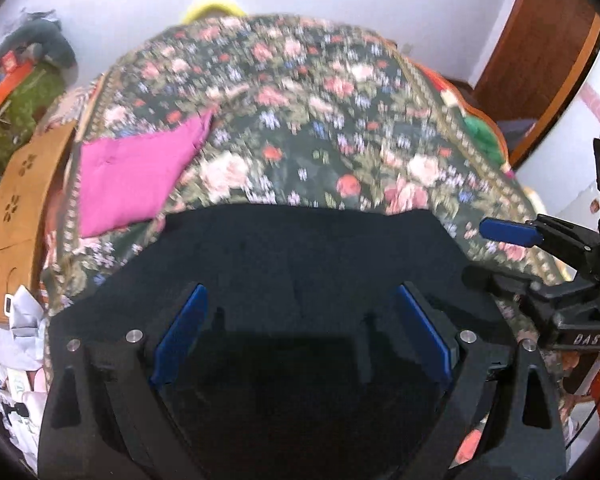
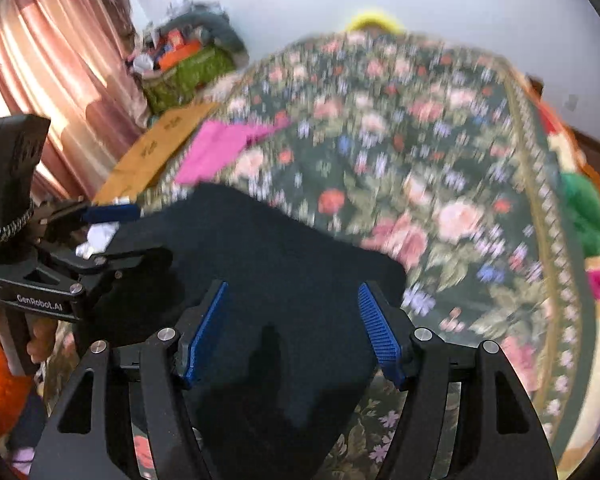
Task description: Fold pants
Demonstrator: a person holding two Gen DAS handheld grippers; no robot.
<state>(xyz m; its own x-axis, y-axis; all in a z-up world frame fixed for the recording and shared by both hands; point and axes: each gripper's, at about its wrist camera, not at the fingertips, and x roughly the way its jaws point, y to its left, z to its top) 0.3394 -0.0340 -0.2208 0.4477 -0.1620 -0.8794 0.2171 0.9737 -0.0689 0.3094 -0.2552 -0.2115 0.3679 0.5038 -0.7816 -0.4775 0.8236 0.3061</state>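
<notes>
Dark pants (image 1: 300, 256) lie folded, apparently flat, on floral bedspread (image 1: 320, 120).

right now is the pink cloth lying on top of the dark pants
No, the pink cloth lies apart on the floral bedspread, with patterned fabric showing between it and the dark pants.

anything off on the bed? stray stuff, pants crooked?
Nothing damaged or spilled. The dark pants lie flat on the floral bedspread, both grippers open above them. One stray: a pink cloth lies near the bed's left edge, apart from the pants. Frames are blurred.
</notes>
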